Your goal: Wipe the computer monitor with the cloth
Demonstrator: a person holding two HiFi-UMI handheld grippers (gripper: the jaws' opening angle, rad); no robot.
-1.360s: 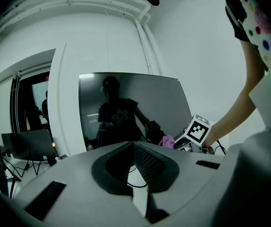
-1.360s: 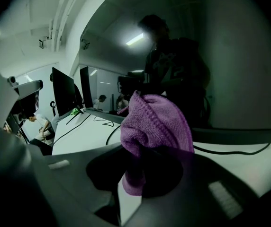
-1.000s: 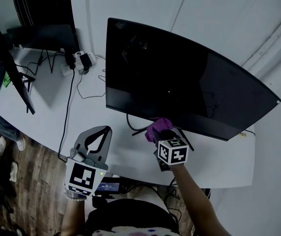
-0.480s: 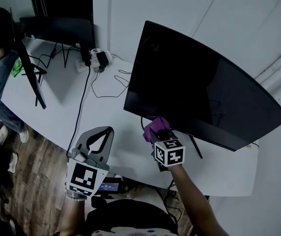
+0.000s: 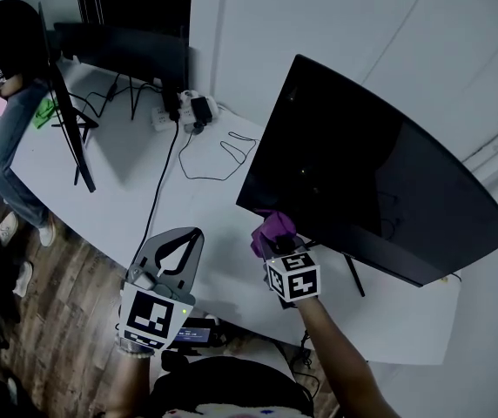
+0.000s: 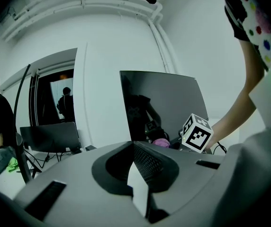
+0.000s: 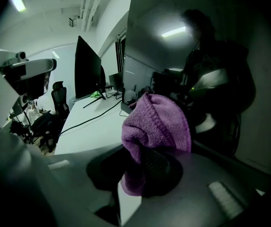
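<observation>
- The right gripper [image 7: 142,171] has its jaws clamped on the purple cloth [image 7: 157,122]. The cloth bunches up out of the jaws and covers their tips.
- In the head view we see the cloth at the bottom edge of the computer monitor [image 5: 380,172], by the lower corner on that view's left. We cannot tell whether the cloth touches the screen.
- The left gripper [image 6: 134,174] has its jaws pressed together with nothing between them. It is held low over the near edge of the surface [image 5: 144,190], well apart from the monitor.
- The monitor is a wide, curved, dark screen standing on the white surface, and it is turned at an angle to the wall [image 5: 362,24] behind it.
- In the right gripper view the screen reflects a ceiling light and a dark figure.
- A black cable [image 5: 158,190] runs across the surface from a power strip [image 5: 184,111] towards the near edge.
- Further left stands a second screen [image 5: 66,116], seen edge-on, and a third dark screen [image 5: 123,50] stands at the back.
- A person [image 5: 10,85] sits at the far left end of the surface, above a wooden floor [image 5: 23,320].
</observation>
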